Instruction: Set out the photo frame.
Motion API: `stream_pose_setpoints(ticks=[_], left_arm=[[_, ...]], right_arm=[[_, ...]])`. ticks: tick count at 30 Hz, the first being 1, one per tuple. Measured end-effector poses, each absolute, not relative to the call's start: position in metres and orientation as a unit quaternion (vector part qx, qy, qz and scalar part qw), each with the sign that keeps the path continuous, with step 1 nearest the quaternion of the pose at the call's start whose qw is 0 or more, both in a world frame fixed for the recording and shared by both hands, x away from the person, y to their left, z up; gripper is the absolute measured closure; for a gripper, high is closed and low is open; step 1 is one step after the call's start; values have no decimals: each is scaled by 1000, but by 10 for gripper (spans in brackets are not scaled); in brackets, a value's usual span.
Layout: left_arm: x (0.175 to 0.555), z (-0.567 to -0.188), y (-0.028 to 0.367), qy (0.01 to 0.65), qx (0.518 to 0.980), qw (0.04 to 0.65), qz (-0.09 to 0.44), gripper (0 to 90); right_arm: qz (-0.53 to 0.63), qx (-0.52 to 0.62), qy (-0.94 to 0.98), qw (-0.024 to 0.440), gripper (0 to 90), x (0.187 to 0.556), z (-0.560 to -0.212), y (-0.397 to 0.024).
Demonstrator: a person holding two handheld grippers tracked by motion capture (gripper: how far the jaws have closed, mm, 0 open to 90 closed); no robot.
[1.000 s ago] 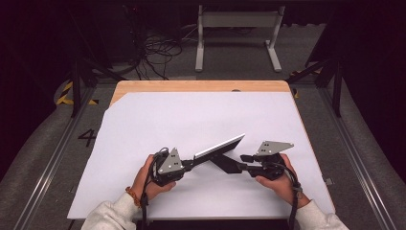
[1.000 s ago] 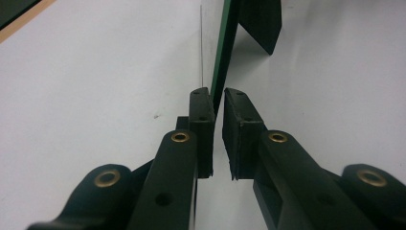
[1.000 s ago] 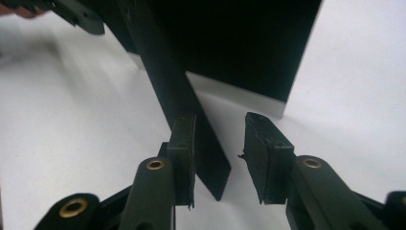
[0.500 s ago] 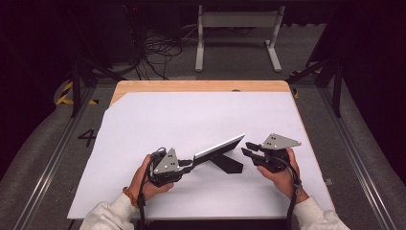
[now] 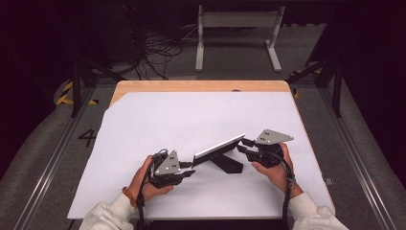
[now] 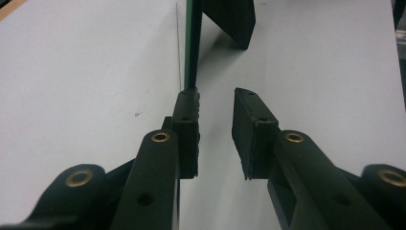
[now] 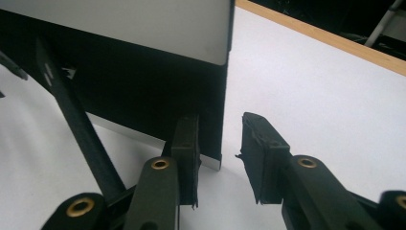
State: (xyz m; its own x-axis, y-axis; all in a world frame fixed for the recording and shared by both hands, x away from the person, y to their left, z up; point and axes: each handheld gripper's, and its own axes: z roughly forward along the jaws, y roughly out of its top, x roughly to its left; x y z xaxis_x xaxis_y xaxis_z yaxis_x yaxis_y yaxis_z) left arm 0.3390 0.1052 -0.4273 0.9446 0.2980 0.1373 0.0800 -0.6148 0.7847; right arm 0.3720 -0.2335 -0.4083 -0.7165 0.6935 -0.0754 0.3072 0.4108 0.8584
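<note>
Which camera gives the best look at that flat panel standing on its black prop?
The high view: there the whole panel shows, tilted on its black prop between both grippers. The left gripper view has just its thin edge, seen end-on. The right gripper view has its back close up, cut off by the frame.

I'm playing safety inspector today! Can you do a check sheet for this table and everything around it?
Surface: white sheet over a wooden table, flat.
Job's things: a frame stands tilted on its black prop.
Clutter: nothing seen.
Grippers: left gripper is at one end of the frame and its jaws have just been opening. Right gripper is at the other end, with the frame's corner between its open jaws, not pinched.
Cables: one cable trails from the left gripper, another from the right. Loose wires lie on the floor.
Surroundings: dark floor, metal stand behind the table.
</note>
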Motion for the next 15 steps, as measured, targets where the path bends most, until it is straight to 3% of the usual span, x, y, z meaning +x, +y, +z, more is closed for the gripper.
stream_pose_setpoints(ticks=[6, 15], left_arm=[[338, -428, 101, 104, 891, 423, 132, 722], [339, -422, 115, 128, 879, 442, 127, 645]], right_arm=[[451, 306, 813, 206, 701, 375, -410, -232], [452, 300, 815, 201, 670, 375, -412, -232]])
